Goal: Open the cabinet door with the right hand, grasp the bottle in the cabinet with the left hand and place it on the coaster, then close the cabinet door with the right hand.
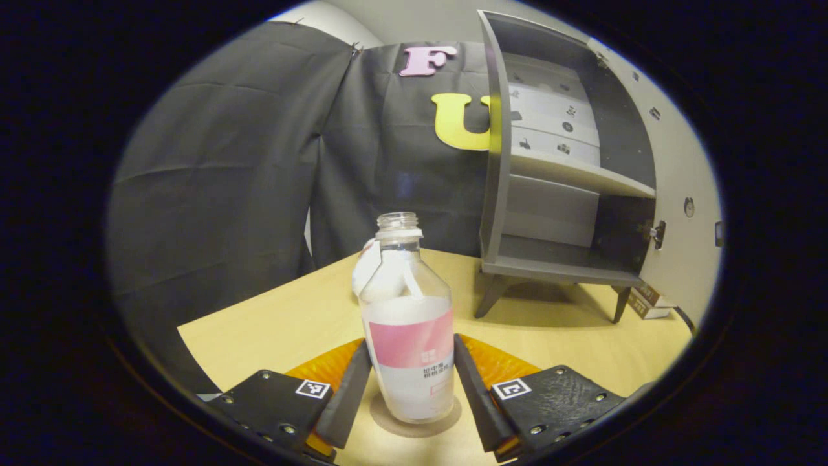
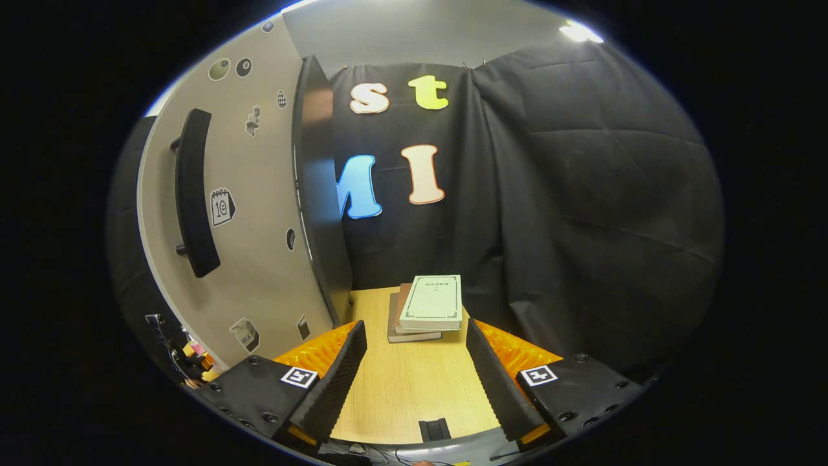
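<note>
left gripper view low over the table [image 1: 272, 323], close on the bottle [image 1: 409, 336], facing the open cabinet [image 1: 556, 188], right gripper view low beside the cabinet door [image 2: 252, 213], facing stacked books [image 2: 427, 307], both sharing table and cabinet

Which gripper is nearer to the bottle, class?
Left. The left gripper has its jaws either side of the bottle, which stands on the coaster. The right gripper faces a stack of books beside the open cabinet door.

Coaster [image 1: 414, 424] mostly hidden beneath the bottle [image 1: 409, 323]; stickers on cabinet door [image 2: 252, 213] too small to tell.
</note>
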